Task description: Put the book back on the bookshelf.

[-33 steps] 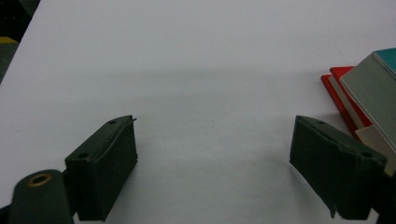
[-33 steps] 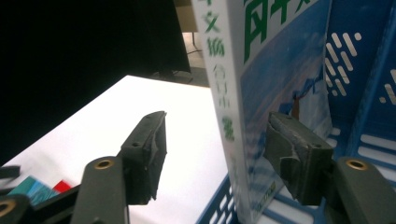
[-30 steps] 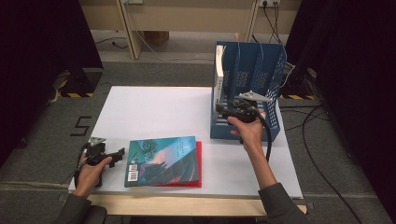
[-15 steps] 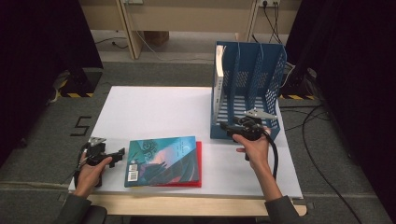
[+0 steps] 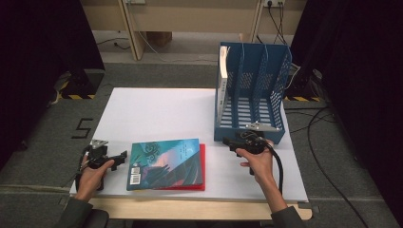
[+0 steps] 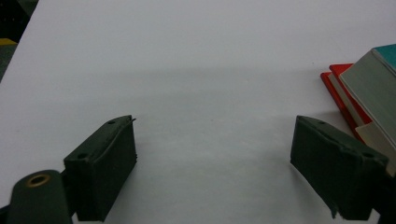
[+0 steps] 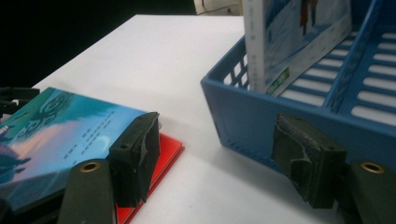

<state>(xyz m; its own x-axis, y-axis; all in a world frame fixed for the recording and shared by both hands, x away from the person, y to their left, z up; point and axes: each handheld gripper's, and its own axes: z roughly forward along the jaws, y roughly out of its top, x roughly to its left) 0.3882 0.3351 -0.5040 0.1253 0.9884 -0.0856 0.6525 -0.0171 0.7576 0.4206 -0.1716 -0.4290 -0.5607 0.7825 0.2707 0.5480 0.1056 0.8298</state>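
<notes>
A teal-covered book [image 5: 165, 162] lies flat on a red book [image 5: 202, 166] near the front of the white table [image 5: 157, 114]. My left gripper [image 5: 119, 158] rests open just left of the stack; in the left gripper view its jaws [image 6: 215, 158] span bare table, with the books' corner [image 6: 373, 88] at the right. My right gripper [image 5: 232, 141] hovers in front of the blue file rack [image 5: 252, 99], pointing left at the books. Its jaws [image 7: 219, 158] have just been opening and hold nothing. A white book [image 5: 222, 78] stands in the rack's leftmost slot.
The rack [image 7: 261, 116] fills the table's right rear, its other slots bare. Cables trail over the floor at the right [image 5: 323, 156]. Dark curtains flank both sides. White table surface stretches behind the book stack.
My right gripper has drawn back from the rack's front and sunk toward the table, nearer the person. The left hand and both flat books have stayed put.
</notes>
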